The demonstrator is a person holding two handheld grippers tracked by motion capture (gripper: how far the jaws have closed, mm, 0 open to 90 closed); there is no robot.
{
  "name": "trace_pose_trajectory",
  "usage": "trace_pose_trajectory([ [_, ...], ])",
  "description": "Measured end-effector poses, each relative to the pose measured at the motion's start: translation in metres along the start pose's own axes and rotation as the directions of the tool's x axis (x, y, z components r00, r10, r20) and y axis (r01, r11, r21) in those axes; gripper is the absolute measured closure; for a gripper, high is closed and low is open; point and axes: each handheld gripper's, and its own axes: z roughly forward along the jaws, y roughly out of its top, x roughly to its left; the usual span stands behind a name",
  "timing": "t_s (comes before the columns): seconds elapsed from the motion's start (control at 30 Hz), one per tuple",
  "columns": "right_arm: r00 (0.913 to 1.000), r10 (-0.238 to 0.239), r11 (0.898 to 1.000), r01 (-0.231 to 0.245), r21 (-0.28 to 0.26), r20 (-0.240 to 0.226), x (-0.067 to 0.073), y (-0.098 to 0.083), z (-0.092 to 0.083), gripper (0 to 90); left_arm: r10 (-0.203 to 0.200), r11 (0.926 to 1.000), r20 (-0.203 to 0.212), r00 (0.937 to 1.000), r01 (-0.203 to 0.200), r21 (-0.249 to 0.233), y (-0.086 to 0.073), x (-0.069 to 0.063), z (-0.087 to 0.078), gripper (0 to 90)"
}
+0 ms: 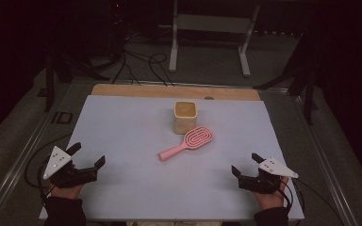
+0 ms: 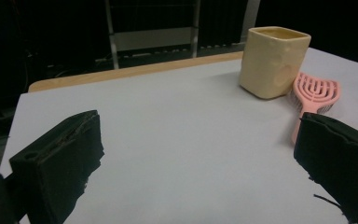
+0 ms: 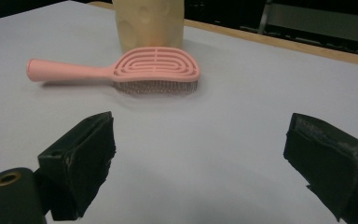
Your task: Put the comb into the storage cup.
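Left gripper (image 1: 86,155) jaws apart, nothing between them, right gripper (image 1: 246,165) jaws apart and empty, pink hairbrush (image 1: 186,142) flat on the bench (image 1: 122,122) ahead of both jaw pairs, well apart from each, brush head just beside the cream square cup (image 1: 185,116) behind it.

L claw (image 1: 87,154): black, grey tri plate, cable | R claw (image 1: 245,165): same | sleeves (image 1: 65,212): dark

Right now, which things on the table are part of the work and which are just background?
In play: pink hairbrush, cream cup, left claw and right claw, both open.
Background: metal stand, floor cables.
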Motion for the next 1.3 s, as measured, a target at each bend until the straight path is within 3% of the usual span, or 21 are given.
trace_pose_trajectory([
  [0.5,1.0,0.002,1.0,-0.002,0.009,0.0,0.0,-0.002,0.004,8.6,0.002,0.9999,-0.001,1.0,-0.002,0.017,-0.003,-0.003,0.005,2.0],
  [1.3,0.9999,0.011,1.0,-0.011,0.01,-0.009,0.002,-0.004,0.008,8.6,0.034,0.9979,0.049,0.9982,-0.036,0.054,0.0,-0.016,0.019,2.2],
])
